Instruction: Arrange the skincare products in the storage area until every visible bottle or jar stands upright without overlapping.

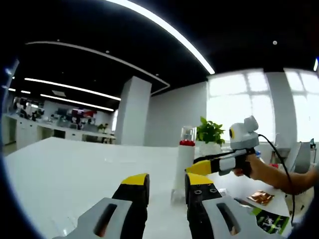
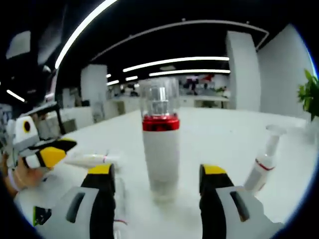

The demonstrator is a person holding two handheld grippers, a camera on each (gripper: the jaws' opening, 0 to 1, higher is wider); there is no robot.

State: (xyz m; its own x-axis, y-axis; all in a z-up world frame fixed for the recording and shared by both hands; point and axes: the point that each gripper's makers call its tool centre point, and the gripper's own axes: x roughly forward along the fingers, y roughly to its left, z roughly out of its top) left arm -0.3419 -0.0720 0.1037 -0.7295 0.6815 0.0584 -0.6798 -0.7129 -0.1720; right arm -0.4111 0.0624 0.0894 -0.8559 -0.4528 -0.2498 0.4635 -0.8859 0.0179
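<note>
In the left gripper view, my left claw [image 1: 167,186] rises from the bottom with its yellow-tipped jaws set a modest way apart and nothing between them. The white bench [image 1: 75,169] spreads out to the left of it. Just past the right jaw stands the tall white bottle [image 1: 184,167], upright, with a red band under a clear cap. Farther right, my right claw [image 1: 199,168] reaches in toward that bottle, my hand [image 1: 249,167] gripping its handle; from here I cannot tell whether it touches the bottle. Behind it sits a potted plant [image 1: 209,133], and at the lower right some printed packets [image 1: 261,199] lie flat on the bench.

In the right gripper view, my left claw [image 2: 52,154] shows at the far left edge, yellow tips pointing inward. Next to it a slim white tube [image 2: 89,160] lies on its side on the bench [image 2: 224,139]. My right claw [image 2: 157,179] stands wide, a jaw on either side of the tall white bottle [image 2: 160,149], with a gap visible between each jaw and the bottle, so it holds nothing. The bottle stands upright between them. To the right a small white pump bottle [image 2: 263,167] with a red ring leans tilted, just beyond the right jaw.
</note>
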